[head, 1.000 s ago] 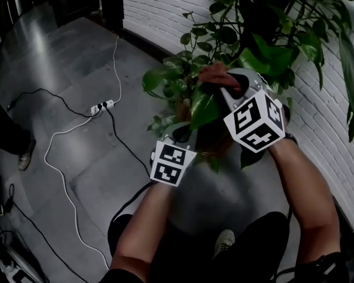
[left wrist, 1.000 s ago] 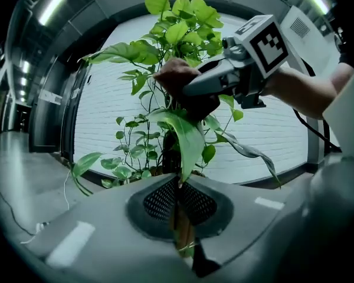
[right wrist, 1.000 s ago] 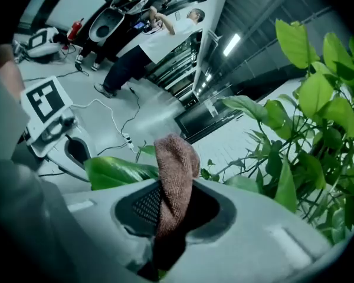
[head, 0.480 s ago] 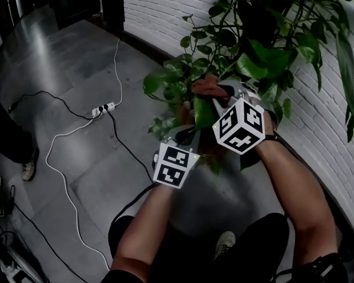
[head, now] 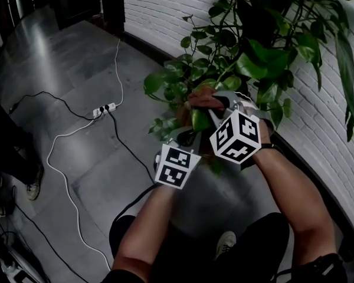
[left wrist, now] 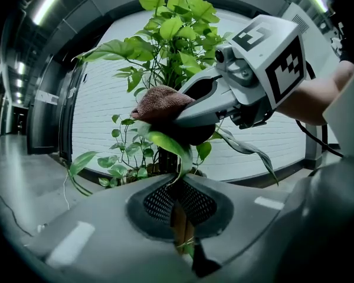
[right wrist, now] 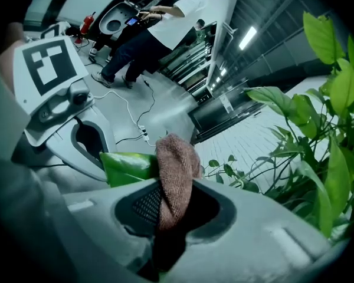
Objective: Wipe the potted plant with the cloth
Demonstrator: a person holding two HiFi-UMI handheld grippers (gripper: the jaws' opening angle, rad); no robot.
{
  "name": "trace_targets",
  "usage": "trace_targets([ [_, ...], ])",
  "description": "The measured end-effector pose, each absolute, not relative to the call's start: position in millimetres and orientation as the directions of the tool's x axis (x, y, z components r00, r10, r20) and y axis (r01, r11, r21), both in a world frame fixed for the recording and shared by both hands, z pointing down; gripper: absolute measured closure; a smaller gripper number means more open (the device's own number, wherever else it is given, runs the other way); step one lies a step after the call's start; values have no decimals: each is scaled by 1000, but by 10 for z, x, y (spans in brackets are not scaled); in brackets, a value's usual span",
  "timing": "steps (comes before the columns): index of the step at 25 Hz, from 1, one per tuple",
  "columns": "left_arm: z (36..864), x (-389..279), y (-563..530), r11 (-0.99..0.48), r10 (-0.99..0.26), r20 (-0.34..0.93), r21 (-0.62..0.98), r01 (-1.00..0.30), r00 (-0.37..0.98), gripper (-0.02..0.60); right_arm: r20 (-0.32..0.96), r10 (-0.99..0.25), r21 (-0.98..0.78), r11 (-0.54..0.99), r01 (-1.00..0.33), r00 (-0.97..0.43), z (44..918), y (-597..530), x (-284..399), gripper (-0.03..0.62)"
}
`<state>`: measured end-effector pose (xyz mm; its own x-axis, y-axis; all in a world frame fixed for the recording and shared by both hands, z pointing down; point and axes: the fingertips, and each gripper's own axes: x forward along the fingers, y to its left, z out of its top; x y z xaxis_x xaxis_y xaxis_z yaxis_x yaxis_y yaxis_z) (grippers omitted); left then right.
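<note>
The potted plant (head: 265, 46) stands against the white brick wall, its green leaves spreading over both grippers. My left gripper (head: 186, 136) is shut on one long leaf (left wrist: 168, 146), which runs down into its closed jaws. My right gripper (head: 210, 109) is shut on a reddish-brown cloth (head: 203, 100). In the right gripper view the cloth (right wrist: 174, 175) lies against that same leaf (right wrist: 127, 167), just beyond the left gripper (right wrist: 59, 93). The left gripper view shows the cloth (left wrist: 159, 104) bunched at the right gripper's (left wrist: 192, 114) tips, right above the held leaf.
A power strip (head: 104, 107) with white and black cables lies on the grey floor to the left. The brick wall (head: 165, 5) runs behind the plant. A bystander's shoe (head: 34, 188) is at the left edge. People (right wrist: 159, 16) stand by equipment in the distance.
My right gripper with the cloth has slid left and toward me along the leaf, closer to the left gripper. The left gripper has stayed almost still.
</note>
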<state>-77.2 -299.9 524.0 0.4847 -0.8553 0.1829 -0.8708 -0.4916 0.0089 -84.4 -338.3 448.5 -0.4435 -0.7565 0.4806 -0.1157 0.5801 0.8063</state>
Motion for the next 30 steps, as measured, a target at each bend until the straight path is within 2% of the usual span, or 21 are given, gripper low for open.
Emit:
trace_targets([
  [22,5314,-836,-2980,-479,-863,208,-45,-877,461,565,565,-687,793,606,68,-458,4965,-3019,-1051,530],
  [30,5385,-907,-2844,-473,-858,247,-34,-880,451,565,592,-632,754,653,67,-500,5078,-2831,-1170,530],
])
